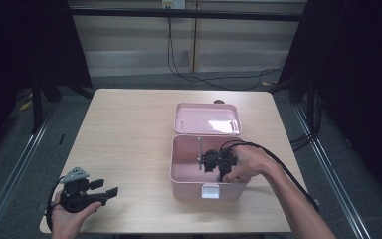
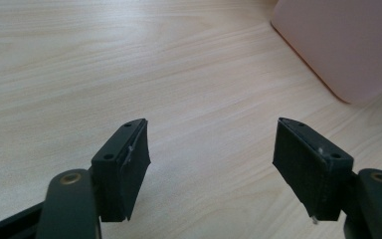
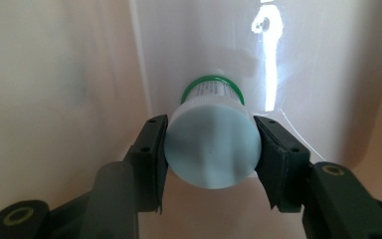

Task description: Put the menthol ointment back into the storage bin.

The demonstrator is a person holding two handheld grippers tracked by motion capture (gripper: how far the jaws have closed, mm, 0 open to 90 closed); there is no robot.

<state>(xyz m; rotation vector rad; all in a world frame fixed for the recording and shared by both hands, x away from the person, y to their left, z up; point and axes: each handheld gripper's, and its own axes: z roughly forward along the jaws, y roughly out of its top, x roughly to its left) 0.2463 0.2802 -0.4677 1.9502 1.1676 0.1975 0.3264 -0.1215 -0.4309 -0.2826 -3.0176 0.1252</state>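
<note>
While my right gripper (image 3: 210, 149) clamps a white green-banded bottle (image 3: 212, 144) between its jaws inside the pink box (image 1: 179, 172) (lid up), my left gripper (image 2: 211, 167) gapes empty, so placing or removing remains unfinished.

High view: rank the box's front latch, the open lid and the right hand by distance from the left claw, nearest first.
From the left claw, at the table's front-left corner:
1. Front latch, white, on the pink box's near wall, to the claw's right.
2. Right hand, reaching inside the box, farther right.
3. Open lid, lying behind the box, toward the table's far side.
</note>
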